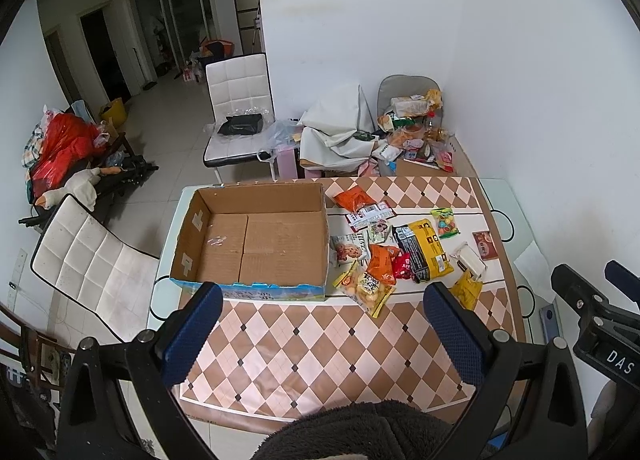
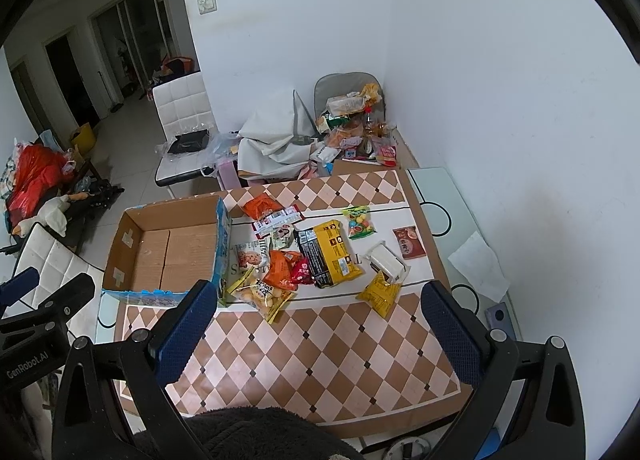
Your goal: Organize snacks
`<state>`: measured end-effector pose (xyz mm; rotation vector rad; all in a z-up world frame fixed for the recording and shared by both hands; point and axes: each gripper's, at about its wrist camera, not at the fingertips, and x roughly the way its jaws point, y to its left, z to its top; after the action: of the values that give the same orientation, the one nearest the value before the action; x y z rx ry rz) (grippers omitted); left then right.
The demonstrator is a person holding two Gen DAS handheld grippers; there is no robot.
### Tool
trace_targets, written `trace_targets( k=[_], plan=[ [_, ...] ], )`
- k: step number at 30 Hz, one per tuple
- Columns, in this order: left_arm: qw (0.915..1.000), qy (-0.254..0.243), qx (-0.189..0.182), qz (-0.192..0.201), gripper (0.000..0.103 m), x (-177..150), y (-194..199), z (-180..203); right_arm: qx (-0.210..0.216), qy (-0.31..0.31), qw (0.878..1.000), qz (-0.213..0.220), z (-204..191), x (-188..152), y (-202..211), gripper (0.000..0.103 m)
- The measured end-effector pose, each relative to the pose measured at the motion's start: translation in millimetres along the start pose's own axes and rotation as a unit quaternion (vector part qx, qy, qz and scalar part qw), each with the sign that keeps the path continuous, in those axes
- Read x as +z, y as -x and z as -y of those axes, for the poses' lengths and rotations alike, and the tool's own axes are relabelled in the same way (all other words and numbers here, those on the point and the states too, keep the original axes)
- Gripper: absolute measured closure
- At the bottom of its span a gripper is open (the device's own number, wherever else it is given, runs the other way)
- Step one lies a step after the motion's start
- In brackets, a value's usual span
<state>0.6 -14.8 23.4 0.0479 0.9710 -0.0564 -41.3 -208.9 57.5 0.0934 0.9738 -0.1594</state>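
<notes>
An open cardboard box (image 1: pixel 256 244) (image 2: pixel 172 248) with nothing inside stands on the left of the checkered table (image 1: pixel 320 348) (image 2: pixel 320 356). To its right lies a loose heap of snack packets: a large yellow and black bag (image 1: pixel 424 254) (image 2: pixel 330 254), orange packets (image 1: pixel 354 197) (image 2: pixel 262 205), a candy bag (image 1: pixel 446 223) (image 2: pixel 359 223), a white packet (image 1: pixel 470 260) (image 2: pixel 387 262) and a small yellow bag (image 1: pixel 467 292) (image 2: pixel 379 294). My left gripper (image 1: pixel 323 300) hovers open above the near part of the table. My right gripper (image 2: pixel 320 300) is open too, holding nothing.
White padded chairs (image 1: pixel 96 264) (image 1: pixel 240 99) stand left of and beyond the table. A cluttered chair with more packets (image 1: pixel 412 119) (image 2: pixel 352 119) sits in the far corner. A white tissue (image 2: pixel 478 266) lies at the table's right edge. A dark fleece sleeve (image 1: pixel 360 432) fills the bottom.
</notes>
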Motion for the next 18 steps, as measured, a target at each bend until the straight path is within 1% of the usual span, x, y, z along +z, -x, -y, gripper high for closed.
trace_targets(
  k=[9, 18],
  plan=[
    [1.0, 0.001, -0.001, 0.002, 0.0, 1.2, 2.4, 0.1, 0.0, 0.0, 1.0, 0.003, -7.7, 6.9, 5.4, 0.0],
    [1.0, 0.0, -0.002, 0.003, 0.0, 1.5, 3.6, 0.8, 0.0, -0.001, 1.0, 0.004, -7.2, 4.9, 5.8, 0.0]
  ],
)
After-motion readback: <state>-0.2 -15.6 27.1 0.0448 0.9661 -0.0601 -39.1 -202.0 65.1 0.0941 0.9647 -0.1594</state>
